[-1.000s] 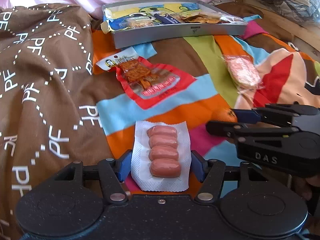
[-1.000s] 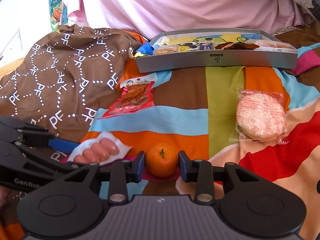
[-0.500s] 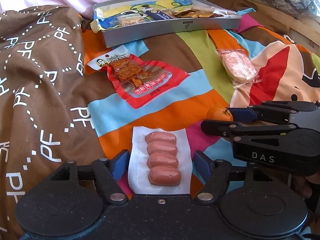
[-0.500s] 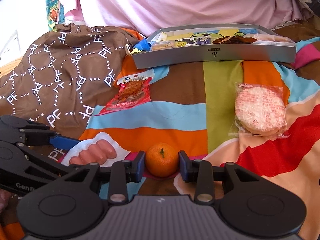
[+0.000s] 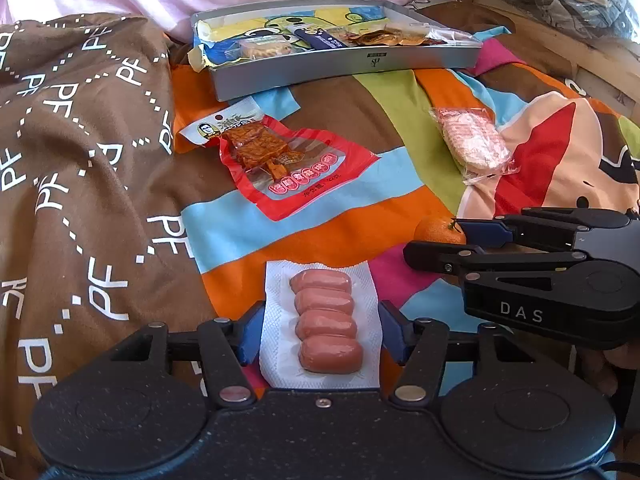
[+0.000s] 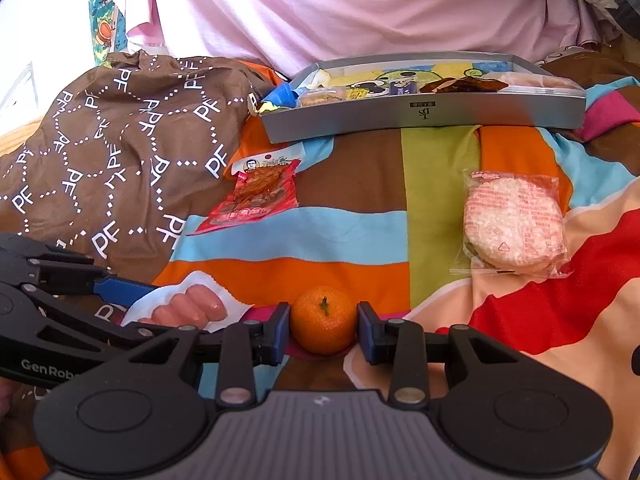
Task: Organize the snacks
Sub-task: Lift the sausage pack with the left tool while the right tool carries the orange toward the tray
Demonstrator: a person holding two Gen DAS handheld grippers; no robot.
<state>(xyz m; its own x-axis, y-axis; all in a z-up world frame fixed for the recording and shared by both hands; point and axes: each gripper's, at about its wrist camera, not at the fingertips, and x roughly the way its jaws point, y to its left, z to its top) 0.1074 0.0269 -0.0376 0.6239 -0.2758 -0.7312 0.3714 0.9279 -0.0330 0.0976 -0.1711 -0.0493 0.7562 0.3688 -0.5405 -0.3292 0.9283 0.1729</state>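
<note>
A white pack of small pink sausages (image 5: 324,324) lies low on the striped bedcover, between the blue pads of my left gripper (image 5: 320,336). Both pads touch its edges, so the gripper is shut on it. In the right wrist view, a small orange (image 6: 323,320) sits pinched between the pads of my right gripper (image 6: 323,328). The same orange (image 5: 438,231) shows to the right in the left wrist view. A grey tray (image 5: 340,66) holding several wrapped snacks stands at the far side.
A red packet of dried tofu (image 5: 280,164) and a clear pack of round rice crackers (image 5: 472,144) lie loose between the grippers and the tray. A brown "PF" blanket (image 5: 80,160) is heaped at left. Pink cloth (image 6: 360,8) rises behind the tray.
The left jaws widened a little, then narrowed onto the sausage pack. Both views shifted slightly against the bedcover. The orange stayed between the right pads.
</note>
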